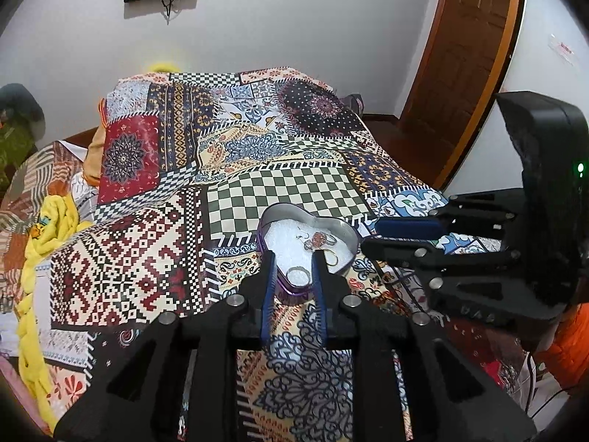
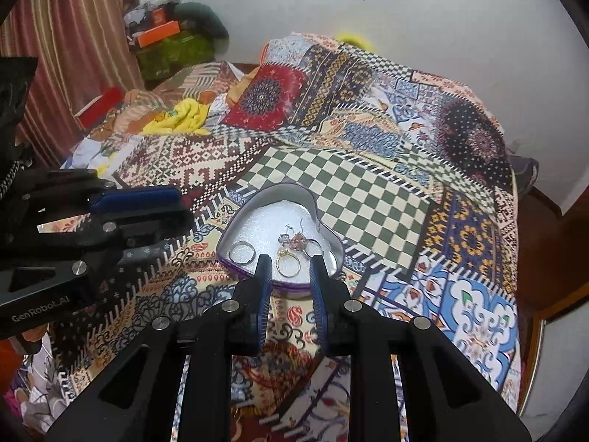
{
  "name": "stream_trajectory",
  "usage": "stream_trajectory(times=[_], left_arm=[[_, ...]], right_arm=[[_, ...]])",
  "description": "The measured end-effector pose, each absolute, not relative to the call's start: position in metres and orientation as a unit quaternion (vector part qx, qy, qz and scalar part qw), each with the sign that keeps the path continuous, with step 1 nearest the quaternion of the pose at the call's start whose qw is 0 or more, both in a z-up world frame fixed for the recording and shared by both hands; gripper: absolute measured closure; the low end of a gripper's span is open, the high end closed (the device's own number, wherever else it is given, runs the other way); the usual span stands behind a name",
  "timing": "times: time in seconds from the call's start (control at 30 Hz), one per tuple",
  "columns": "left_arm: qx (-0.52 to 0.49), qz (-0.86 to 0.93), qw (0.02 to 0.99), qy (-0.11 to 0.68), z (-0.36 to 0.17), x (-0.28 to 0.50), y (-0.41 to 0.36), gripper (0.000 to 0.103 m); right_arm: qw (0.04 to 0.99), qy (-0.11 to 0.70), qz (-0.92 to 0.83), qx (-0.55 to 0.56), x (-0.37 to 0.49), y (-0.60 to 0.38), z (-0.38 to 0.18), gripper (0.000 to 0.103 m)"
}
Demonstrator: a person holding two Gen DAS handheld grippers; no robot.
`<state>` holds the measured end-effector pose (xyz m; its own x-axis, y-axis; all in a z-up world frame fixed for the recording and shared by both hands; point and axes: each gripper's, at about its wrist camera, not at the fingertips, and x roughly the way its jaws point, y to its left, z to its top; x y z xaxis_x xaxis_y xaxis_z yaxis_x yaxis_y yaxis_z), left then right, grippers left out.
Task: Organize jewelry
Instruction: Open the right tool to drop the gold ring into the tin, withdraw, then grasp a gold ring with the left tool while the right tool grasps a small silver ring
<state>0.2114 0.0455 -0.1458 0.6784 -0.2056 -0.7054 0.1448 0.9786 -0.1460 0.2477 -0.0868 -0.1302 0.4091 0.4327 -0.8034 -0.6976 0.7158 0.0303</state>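
Note:
A heart-shaped tin with a white lining lies open on the patterned bedspread. Inside it are a silver ring, a gold ring and earrings with pink stones. My left gripper hovers over the tin's near tip, its jaws narrowly apart and empty; the silver ring shows through the gap below. My right gripper hangs over the tin from the other side, a small empty gap between its pads, the gold ring lying beneath. Each gripper also shows from the side: right gripper, left gripper.
The bedspread covers a bed with pillows humped under it at the far end. A yellow cloth lies along the left side. A wooden door is at the right, a striped curtain and piled clutter at the left.

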Motion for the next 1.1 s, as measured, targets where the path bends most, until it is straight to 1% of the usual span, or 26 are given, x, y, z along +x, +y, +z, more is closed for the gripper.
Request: stream_trajectory(times=[0.07, 0.2, 0.27, 0.33, 0.4, 0.43, 0.73, 1.1], left_arm=[[-0.035, -0.096, 0.917, 0.386, -0.141, 0.205, 0.043, 0.08], [-0.026, -0.096, 0.919, 0.381, -0.133, 0.194, 0.038, 0.079], [-0.023, -0.096, 0.92, 0.378, -0.13, 0.189, 0.036, 0.073], [-0.019, -0.093, 0.922, 0.376, -0.129, 0.184, 0.033, 0.069], [-0.013, -0.092, 0.922, 0.377, -0.129, 0.181, 0.03, 0.068], [-0.011, -0.092, 0.921, 0.378, -0.13, 0.179, 0.029, 0.068], [-0.011, -0.094, 0.908, 0.407, -0.148, 0.175, 0.017, 0.066], [-0.014, -0.099, 0.881, 0.463, -0.197, 0.191, 0.003, 0.066]], right_arm=[[0.828, 0.419, 0.34, -0.152, 0.243, -0.091, -0.125, 0.084], [0.834, 0.416, 0.333, -0.144, 0.234, -0.099, -0.117, 0.083], [0.837, 0.414, 0.329, -0.139, 0.229, -0.105, -0.114, 0.08], [0.841, 0.412, 0.326, -0.132, 0.225, -0.111, -0.112, 0.071], [0.845, 0.409, 0.322, -0.124, 0.221, -0.117, -0.11, 0.063], [0.847, 0.408, 0.32, -0.119, 0.219, -0.121, -0.109, 0.062], [0.855, 0.417, 0.293, -0.095, 0.211, -0.151, -0.112, 0.062], [0.846, 0.447, 0.276, -0.09, 0.211, -0.171, -0.142, 0.062]])
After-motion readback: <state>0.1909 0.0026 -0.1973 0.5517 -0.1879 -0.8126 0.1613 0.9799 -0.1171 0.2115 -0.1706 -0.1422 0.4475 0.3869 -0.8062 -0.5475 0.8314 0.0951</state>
